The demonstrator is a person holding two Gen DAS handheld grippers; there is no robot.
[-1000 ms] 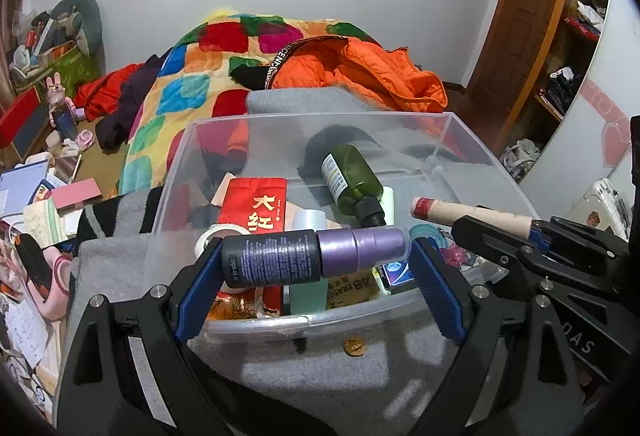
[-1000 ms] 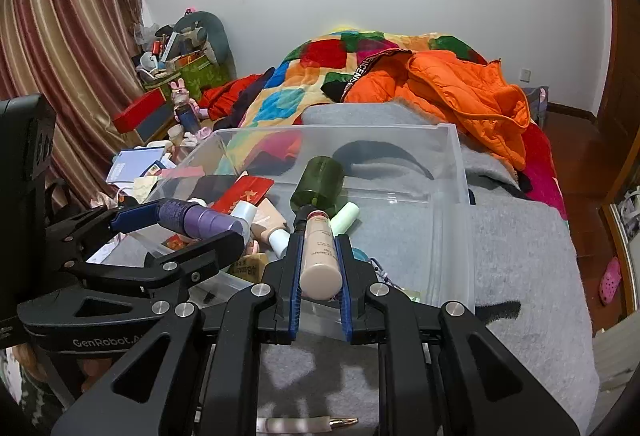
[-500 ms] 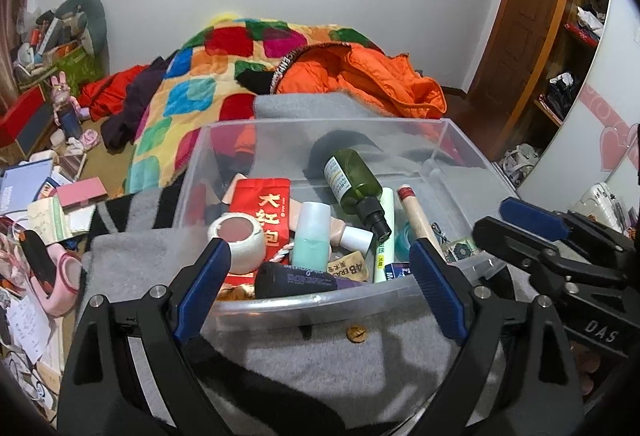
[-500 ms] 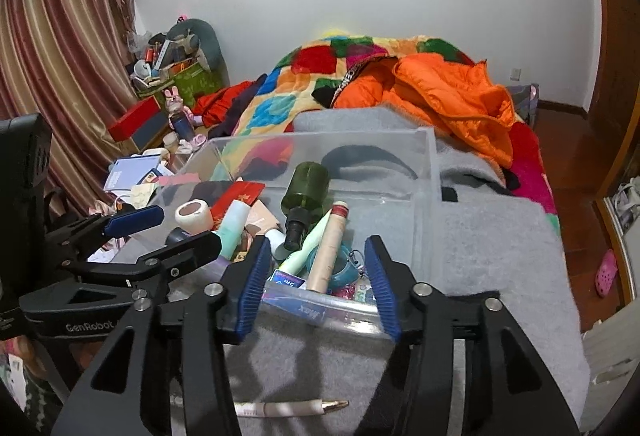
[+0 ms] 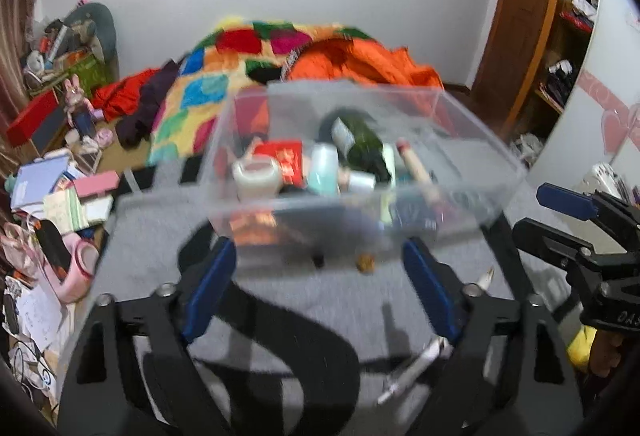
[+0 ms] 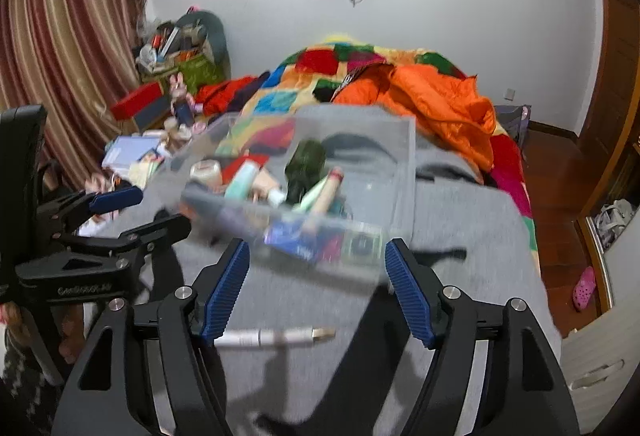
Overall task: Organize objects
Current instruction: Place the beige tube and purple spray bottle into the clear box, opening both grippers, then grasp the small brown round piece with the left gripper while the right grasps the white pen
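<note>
A clear plastic bin [image 5: 460, 111] stands on a grey blanket [image 5: 304, 300] and holds a dark green bottle [image 5: 362, 147], a white jar [image 5: 256, 175], a red packet [image 5: 286, 159], a beige tube [image 5: 416, 165] and a purple bottle [image 6: 240, 215]. It also shows in the right wrist view [image 6: 404, 163]. My left gripper [image 5: 320, 288] is open and empty, in front of the bin. My right gripper [image 6: 316, 292] is open and empty, above a white pen [image 6: 276, 336] on the blanket. The pen also shows in the left wrist view [image 5: 416, 364].
A small brown coin [image 5: 365, 263] lies by the bin's front wall. A patchwork quilt [image 5: 224, 83] and an orange jacket [image 5: 360, 63] lie behind the bin. Books, boxes and clutter [image 5: 60, 187] cover the floor at left. A wooden door [image 5: 520, 7] is at right.
Both grippers let go of their bottles into the bin, opened wide and pulled back from it. The purple bottle and the beige tube now lie in the bin.
</note>
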